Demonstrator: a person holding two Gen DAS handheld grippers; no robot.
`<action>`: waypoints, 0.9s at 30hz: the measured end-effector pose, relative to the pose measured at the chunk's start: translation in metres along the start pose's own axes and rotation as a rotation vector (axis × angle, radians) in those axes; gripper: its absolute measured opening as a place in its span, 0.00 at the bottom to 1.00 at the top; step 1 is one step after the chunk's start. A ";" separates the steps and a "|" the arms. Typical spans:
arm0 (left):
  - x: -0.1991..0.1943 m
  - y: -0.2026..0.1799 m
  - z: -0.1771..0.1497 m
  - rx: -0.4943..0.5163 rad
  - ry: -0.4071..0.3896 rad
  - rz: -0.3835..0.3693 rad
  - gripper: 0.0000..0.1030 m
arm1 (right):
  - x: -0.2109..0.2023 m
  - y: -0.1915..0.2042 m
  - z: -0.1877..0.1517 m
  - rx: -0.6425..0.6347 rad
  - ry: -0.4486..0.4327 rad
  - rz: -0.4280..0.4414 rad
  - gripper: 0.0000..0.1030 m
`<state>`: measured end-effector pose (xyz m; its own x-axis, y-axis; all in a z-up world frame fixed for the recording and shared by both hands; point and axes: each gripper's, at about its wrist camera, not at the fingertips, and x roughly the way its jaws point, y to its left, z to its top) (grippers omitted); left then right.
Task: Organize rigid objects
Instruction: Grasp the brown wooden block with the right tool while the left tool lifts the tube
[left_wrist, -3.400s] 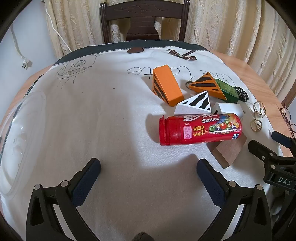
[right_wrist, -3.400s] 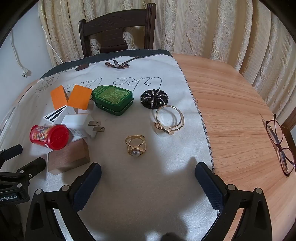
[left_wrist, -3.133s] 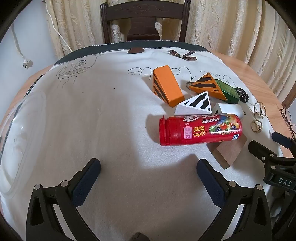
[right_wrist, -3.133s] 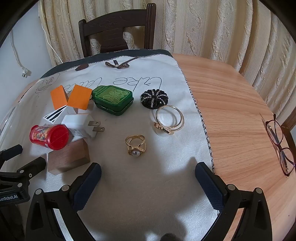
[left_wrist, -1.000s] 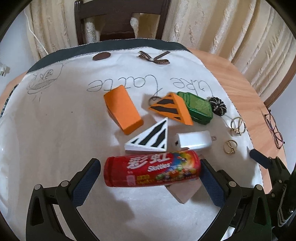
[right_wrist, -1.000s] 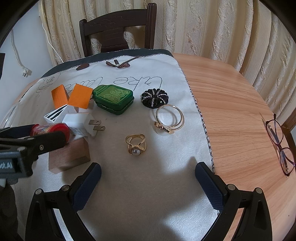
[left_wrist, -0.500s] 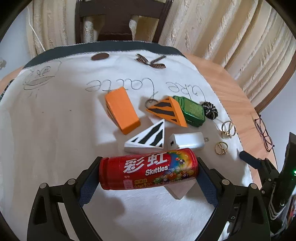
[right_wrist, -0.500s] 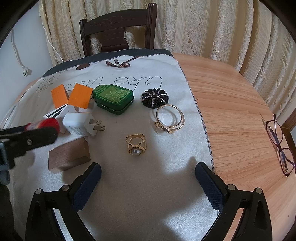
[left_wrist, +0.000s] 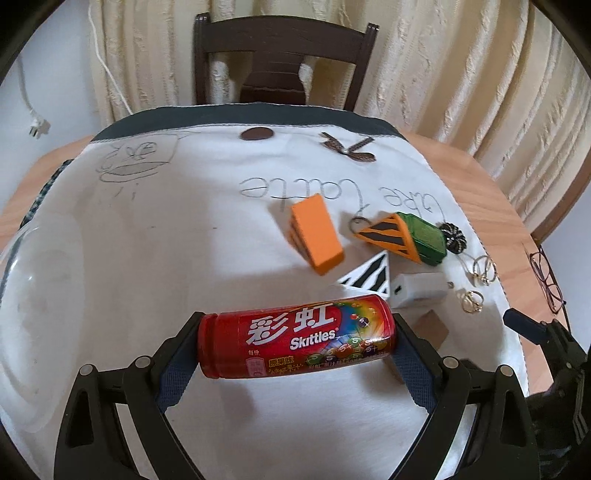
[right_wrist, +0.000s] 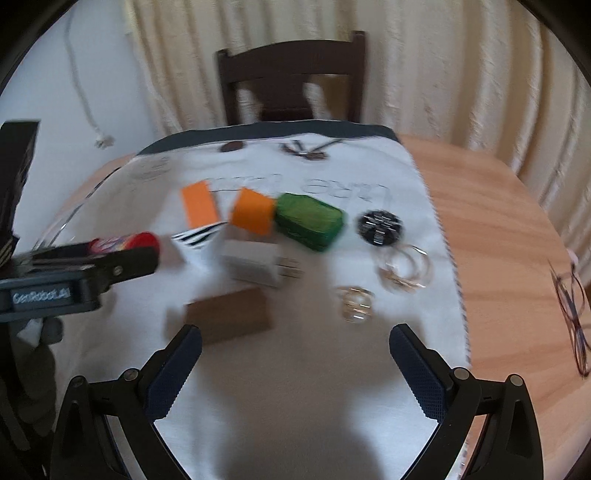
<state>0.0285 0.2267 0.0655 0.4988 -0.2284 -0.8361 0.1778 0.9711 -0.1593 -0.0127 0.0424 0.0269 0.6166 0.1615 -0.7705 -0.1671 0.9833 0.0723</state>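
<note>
Left gripper is clamping one red candy tube end to end at lower centre, lifted off the white cloth.
Right gripper is hanging wide and empty in a blurred view; two orange wedges, one striped white wedge, one green tin, one charger and two rings are lying at right, one wooden block partly hidden.

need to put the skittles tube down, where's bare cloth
Bare cloth lies left of the orange wedge, toward the clear bowl. It is crowded on the right, around the white charger and the wooden block.
</note>
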 end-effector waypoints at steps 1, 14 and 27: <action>-0.003 0.004 0.000 -0.005 -0.006 0.007 0.92 | 0.002 0.005 0.001 -0.015 0.010 0.008 1.00; -0.010 0.032 -0.005 -0.058 -0.023 0.030 0.92 | 0.030 0.035 0.006 -0.120 0.097 0.041 0.73; -0.016 0.044 -0.004 -0.085 -0.042 0.038 0.92 | 0.022 0.039 0.006 -0.108 0.068 0.032 0.61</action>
<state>0.0248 0.2736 0.0695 0.5390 -0.1923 -0.8200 0.0867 0.9811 -0.1732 -0.0009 0.0843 0.0171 0.5564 0.1827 -0.8106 -0.2696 0.9625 0.0319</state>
